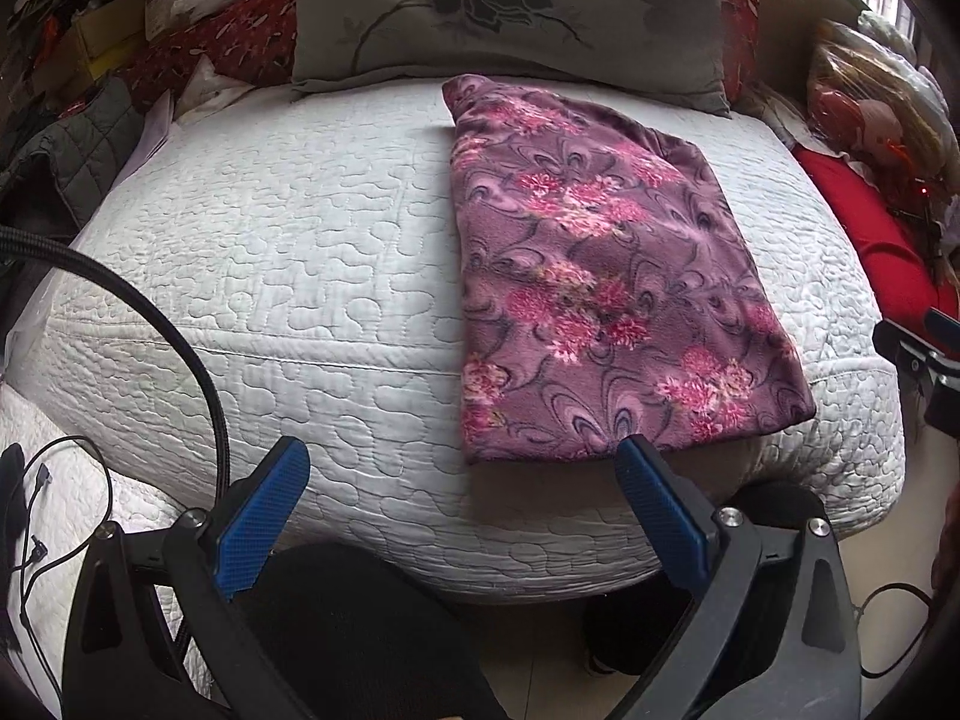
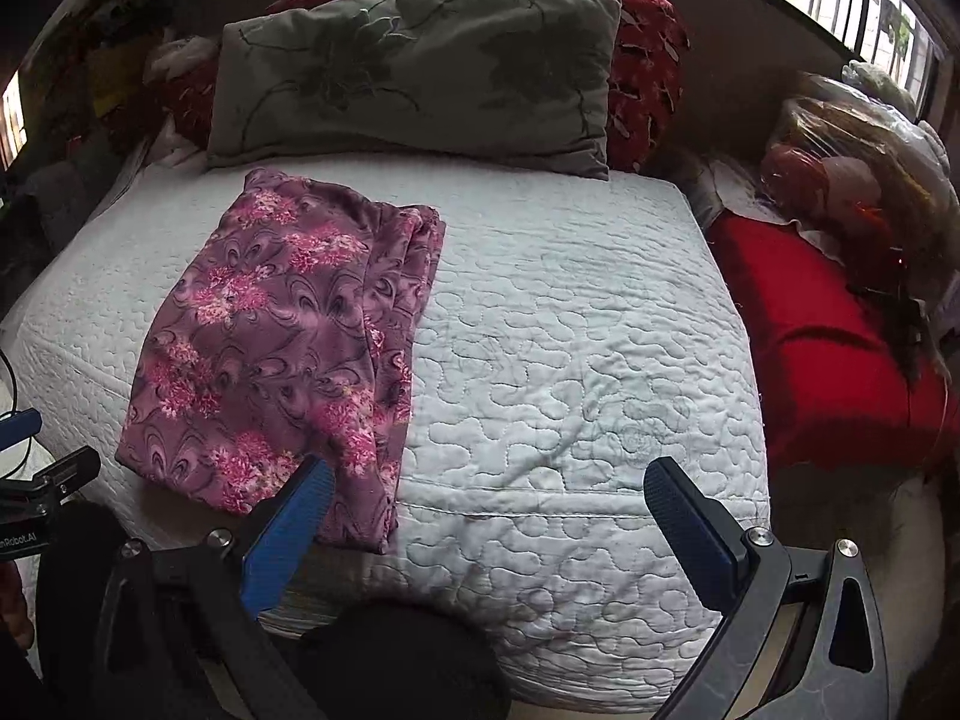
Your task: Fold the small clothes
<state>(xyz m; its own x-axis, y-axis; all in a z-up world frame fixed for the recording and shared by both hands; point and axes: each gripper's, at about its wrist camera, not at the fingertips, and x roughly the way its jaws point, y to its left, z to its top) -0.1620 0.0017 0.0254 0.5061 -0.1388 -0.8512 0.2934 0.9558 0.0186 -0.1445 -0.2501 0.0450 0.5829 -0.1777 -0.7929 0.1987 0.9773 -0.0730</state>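
Note:
A purple garment with pink flowers (image 1: pixel 606 276) lies folded into a long flat rectangle on the white quilted bed (image 1: pixel 288 252). In the right wrist view the garment (image 2: pixel 282 342) lies on the bed's left half, its layered edges showing on its right side. My left gripper (image 1: pixel 462 462) is open and empty, held off the bed's near edge, its right finger just below the garment's near edge. My right gripper (image 2: pixel 489 480) is open and empty near the bed's front edge, its left finger over the garment's near corner.
A grey flowered pillow (image 2: pixel 414 72) and a red patterned cushion (image 2: pixel 648 72) lie at the head of the bed. A red cloth (image 2: pixel 828 336) and bagged items (image 2: pixel 858 168) are on the right. Clutter and a dark jacket (image 1: pixel 78 138) are on the left. Cables (image 1: pixel 150 324) hang near the left gripper.

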